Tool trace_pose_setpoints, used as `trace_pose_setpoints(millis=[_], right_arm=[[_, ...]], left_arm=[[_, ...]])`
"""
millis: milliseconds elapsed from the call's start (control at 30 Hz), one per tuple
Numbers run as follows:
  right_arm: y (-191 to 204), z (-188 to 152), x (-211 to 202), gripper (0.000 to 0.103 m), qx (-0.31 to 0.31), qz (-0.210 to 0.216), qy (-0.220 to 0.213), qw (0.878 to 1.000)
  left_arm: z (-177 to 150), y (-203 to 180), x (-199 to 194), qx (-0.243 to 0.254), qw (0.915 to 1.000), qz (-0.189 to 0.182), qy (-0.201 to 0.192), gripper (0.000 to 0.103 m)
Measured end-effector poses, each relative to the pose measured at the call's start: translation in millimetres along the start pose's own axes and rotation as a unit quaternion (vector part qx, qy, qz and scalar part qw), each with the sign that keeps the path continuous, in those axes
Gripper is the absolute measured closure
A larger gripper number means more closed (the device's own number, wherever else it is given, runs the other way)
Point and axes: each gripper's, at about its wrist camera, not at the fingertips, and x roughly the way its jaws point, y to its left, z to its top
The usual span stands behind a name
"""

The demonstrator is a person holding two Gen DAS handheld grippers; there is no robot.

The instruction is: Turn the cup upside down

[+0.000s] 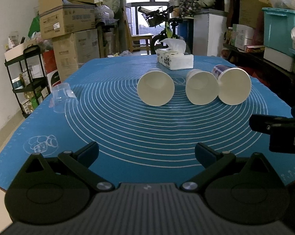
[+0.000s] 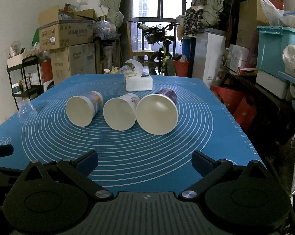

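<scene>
Three paper cups lie on their sides in a row on the blue mat (image 2: 186, 156) that covers the bench, their open mouths facing the cameras. In the right wrist view the left cup (image 2: 83, 110) has an orange and blue print and lies a little apart from the middle cup (image 2: 120, 112), which is white with a faint flower; the middle cup touches the purple cup (image 2: 157, 113) on the right. Behind them stands a tissue box (image 2: 138, 82), and a clear plastic cup (image 1: 62, 98) sits upside down near the mat's left edge. Both claws hover low over the near part of the mat, well short of the cups. The left claw (image 1: 146, 153) is spread wide and holds nothing; the right claw (image 2: 144, 161) is likewise wide apart and empty.
</scene>
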Motion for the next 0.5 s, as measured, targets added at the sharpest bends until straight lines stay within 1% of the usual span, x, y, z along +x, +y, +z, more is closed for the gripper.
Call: trace_pose_setpoints(millis=[500], right_arm=[[-0.4, 0.4, 0.6, 0.002, 0.0, 0.0, 0.001, 1.0]], left_arm=[[-1.6, 1.7, 0.0, 0.008, 1.0, -0.002, 0.004, 0.0]])
